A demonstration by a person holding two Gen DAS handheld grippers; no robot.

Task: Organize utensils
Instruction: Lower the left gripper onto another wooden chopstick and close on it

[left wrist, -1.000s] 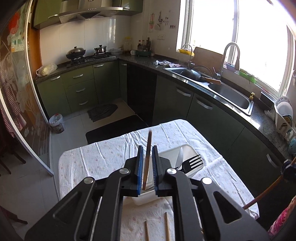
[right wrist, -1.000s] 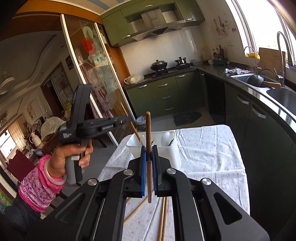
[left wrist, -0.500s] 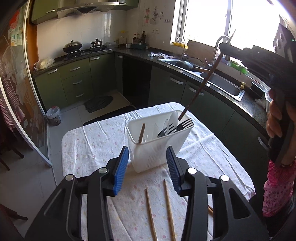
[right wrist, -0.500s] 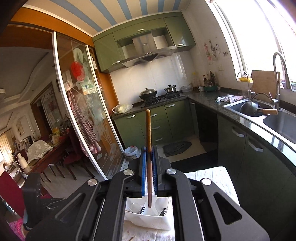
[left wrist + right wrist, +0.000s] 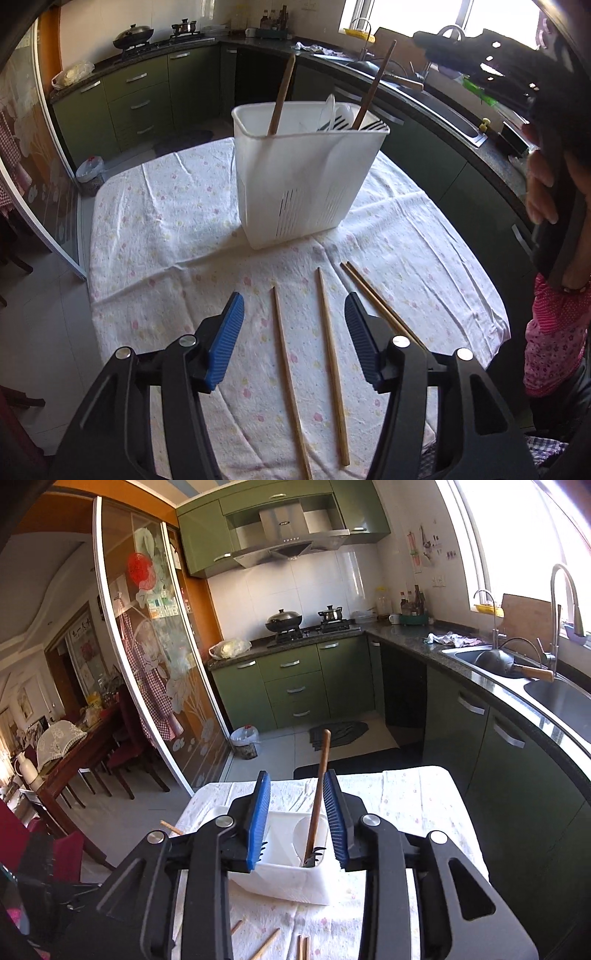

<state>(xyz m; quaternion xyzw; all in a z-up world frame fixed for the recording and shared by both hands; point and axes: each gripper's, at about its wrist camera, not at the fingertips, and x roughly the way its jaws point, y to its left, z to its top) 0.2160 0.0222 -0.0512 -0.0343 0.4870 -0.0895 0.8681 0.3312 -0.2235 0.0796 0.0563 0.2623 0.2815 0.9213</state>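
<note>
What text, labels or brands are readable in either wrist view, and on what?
None can be read for certain.
Range hood: a small mark at the top, too small to read.
Glass sliding door: stickers and notices, print blurred.
Wall papers near the window: illegible.
Framed sign in the dining room: characters too blurred to read.
White utensil caddy: no label visible.

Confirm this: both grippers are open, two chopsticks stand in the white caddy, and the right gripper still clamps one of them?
Not quite. The right gripper is open; the dark chopstick stands free between its blue fingers in the white caddy, as the right wrist view shows. The left gripper is open too.
</note>
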